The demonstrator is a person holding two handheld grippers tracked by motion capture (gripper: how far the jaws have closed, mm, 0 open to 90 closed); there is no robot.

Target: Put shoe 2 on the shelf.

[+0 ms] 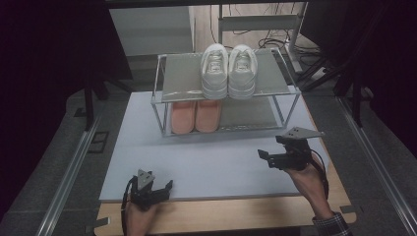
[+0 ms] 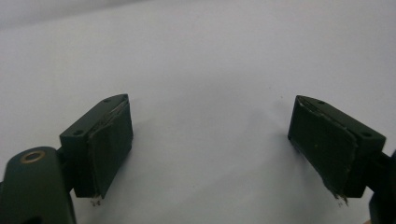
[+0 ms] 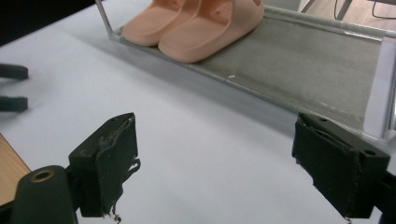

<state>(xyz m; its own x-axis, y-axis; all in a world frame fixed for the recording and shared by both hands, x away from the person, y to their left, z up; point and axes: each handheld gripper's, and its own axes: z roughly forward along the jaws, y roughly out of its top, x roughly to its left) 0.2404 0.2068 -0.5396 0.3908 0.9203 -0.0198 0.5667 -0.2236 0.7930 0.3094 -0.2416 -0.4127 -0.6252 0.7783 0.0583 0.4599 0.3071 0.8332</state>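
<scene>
While the right claw [image 1: 273, 158] is hovering at about four o'clock over the bench [image 1: 221, 167], its jaws are standing wide with nothing between them, and its pads [image 3: 116, 158] are showing frayed edges in the right gripper view. Its jaws are pointing toward the shoe rack [image 1: 167, 83] at twelve o'clock. On the rack's lower shelf [image 3: 308, 60], the pink slippers [image 3: 196, 23] are lying side by side at the left end, near the right claw but apart from it. Above them, the white sneakers [image 1: 228, 69] are sitting as a pair on the top shelf. At seven o'clock, the left claw [image 1: 160, 189] is resting low at the bench's near edge, jaws also wide and holding nothing.
</scene>
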